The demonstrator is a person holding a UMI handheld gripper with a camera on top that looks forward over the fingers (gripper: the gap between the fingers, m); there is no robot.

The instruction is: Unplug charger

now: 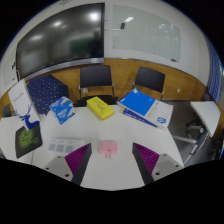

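Observation:
A small pink and white object, seemingly the charger, sits on the white table just ahead of my fingers and slightly left of the middle of the gap. I cannot make out a socket or a cable. My gripper is open and empty. Its left finger and right finger, both with magenta pads, stand wide apart on either side of the pink object and do not touch it.
Beyond the pink object lie a yellow box, a blue box and a large blue-and-white box. A clear packet and a green-printed sheet lie to the left. Dark chairs stand behind the table.

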